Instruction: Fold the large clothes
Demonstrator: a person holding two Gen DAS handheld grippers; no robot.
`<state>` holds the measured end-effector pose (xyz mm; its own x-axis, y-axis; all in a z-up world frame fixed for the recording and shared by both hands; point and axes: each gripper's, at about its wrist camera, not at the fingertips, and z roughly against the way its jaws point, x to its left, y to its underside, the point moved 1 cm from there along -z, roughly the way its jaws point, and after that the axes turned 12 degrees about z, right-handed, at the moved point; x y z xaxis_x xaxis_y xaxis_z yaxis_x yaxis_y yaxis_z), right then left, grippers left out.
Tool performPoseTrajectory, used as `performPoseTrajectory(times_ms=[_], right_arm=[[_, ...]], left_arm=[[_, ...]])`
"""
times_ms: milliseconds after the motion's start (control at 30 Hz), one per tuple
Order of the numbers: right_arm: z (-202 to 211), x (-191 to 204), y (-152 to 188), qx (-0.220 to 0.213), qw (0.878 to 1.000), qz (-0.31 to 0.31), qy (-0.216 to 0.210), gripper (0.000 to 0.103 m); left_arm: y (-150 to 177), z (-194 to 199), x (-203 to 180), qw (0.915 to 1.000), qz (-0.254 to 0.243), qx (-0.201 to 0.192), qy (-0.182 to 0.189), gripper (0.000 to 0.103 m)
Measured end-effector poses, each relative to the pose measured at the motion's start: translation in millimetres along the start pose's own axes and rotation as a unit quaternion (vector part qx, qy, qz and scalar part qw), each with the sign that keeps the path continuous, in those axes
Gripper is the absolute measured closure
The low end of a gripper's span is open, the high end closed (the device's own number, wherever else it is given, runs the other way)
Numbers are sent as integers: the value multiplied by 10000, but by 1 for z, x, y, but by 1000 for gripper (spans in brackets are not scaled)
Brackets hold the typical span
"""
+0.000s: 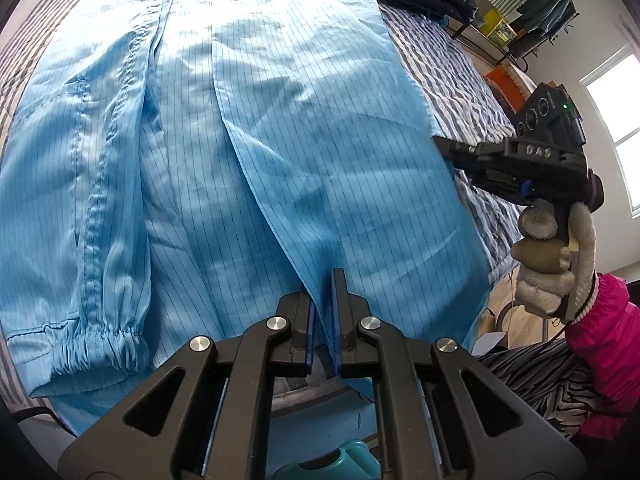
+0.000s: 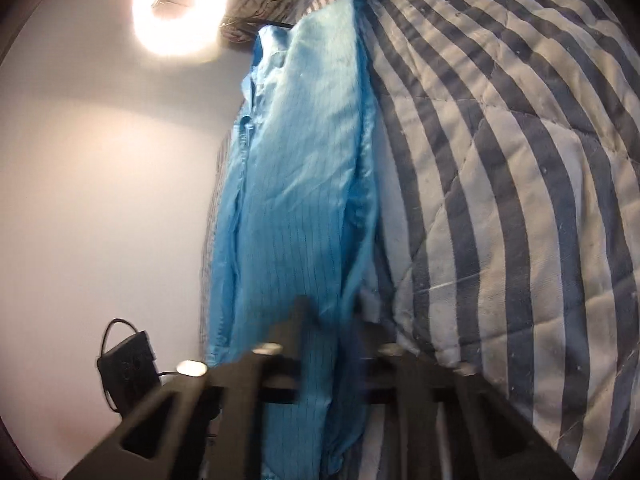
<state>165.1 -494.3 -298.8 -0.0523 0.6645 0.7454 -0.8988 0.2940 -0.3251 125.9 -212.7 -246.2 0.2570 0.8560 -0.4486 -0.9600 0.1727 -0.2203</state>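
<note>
Pinching the near hem of a pale blue coat spread across a striped quilt, the left gripper has its jaws clamped narrow on the cloth, seemingly to anchor the bottom edge for a fold. At right, the right gripper meets the coat's side edge; bare quilt beyond leaves room.

Seen from the right wrist, the right gripper is blurred, jaws closed around blue fabric at the coat's edge. Open quilt lies rightward.
</note>
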Motion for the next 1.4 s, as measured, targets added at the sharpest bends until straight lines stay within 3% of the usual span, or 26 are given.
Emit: performPoseTrajectory(times_ms=[200,333,433,500,567,667,700,833,867,933,1067,1167,1300,1400], right_arm=[[38,46,-1,-117,9916,953,865,103],[61,50,-5,-213,9745,1259,1844,103],[54,31,-3,-45,9877,839,1317,101],[49,25,-1,53,9883,707,1351,91],[52,23,1,13,9866,748,1447,63],[59,11,7,-137,9944,422,957,43],[55,9,8,-117,9959,318,842,42],[39,-5,18,-117,9989,1,464,55],[38,-6,18,-165,9992,-47,373,80],[34,-7,16,-110,9996,-68,233,102],[55,22,11,-186,9901,702,1199,103],[69,25,6,-250,9825,794,1666,103],[61,12,11,-143,9915,486,1198,103],[61,4,14,-113,9932,366,1104,87]], left_arm=[[0,12,-11,9997,-85,-49,210,98],[2,11,-16,9997,-184,-24,140,98],[2,15,-16,9997,-200,-79,128,98],[-2,22,-16,9995,-172,-192,170,98],[-9,30,-19,9990,-132,-327,275,98],[-27,34,-31,9981,-153,-464,369,98],[-34,32,-37,9978,-197,-487,393,98],[-63,17,-47,9975,-56,-584,387,98],[-70,12,-47,9976,2,-608,331,98],[-81,4,-43,9973,123,-683,236,98],[-99,-14,-51,9971,186,-687,276,98],[-109,-30,-65,9972,34,-682,297,98],[-114,-63,-75,9986,-74,-508,149,98],[-110,-80,-70,9989,-221,-423,-27,98]])
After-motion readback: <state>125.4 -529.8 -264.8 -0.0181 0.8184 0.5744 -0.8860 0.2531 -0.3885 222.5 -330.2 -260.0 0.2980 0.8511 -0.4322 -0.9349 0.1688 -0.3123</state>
